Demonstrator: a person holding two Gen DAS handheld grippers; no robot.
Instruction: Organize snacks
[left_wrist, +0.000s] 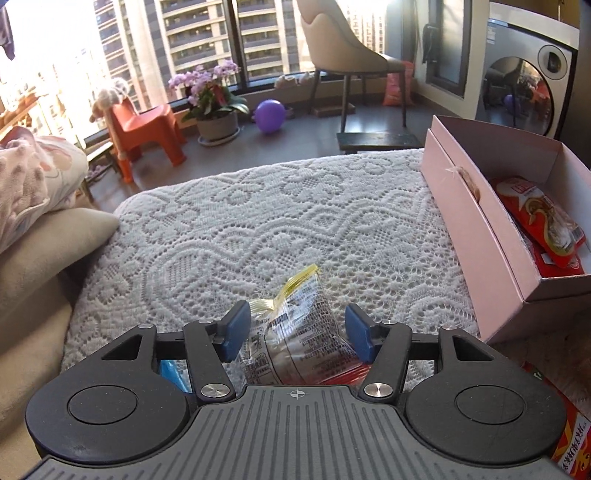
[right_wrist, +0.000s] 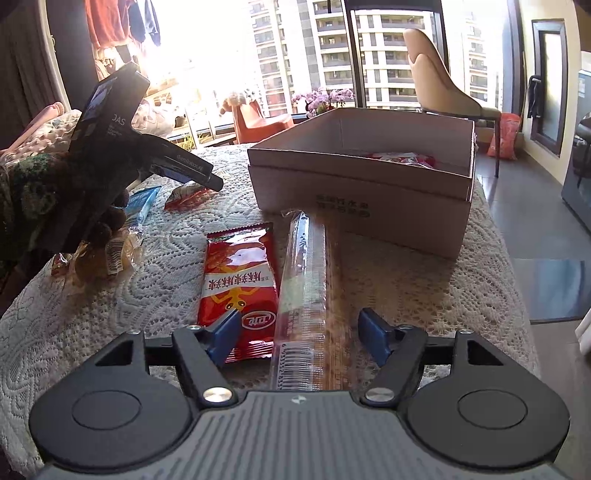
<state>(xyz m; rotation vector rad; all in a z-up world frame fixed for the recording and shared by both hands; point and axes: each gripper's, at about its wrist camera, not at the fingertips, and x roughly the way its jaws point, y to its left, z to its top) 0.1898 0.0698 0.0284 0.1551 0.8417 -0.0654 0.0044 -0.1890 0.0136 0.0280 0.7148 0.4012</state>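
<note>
Straddling clear snack packet (left_wrist: 295, 332), left gripper (left_wrist: 297, 326) spread; right gripper (right_wrist: 299, 334) spread over long sleeve (right_wrist: 303, 295); slippery film risks missed pinch.

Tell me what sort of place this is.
Most likely a high-rise flat's living area or enclosed balcony: apartment towers fill the window, and a washing machine, potted orchid and child's orange chair sit on the floor.

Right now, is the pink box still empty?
No, the pink box already holds a red snack packet, lying against its inner wall in the left wrist view.
</note>
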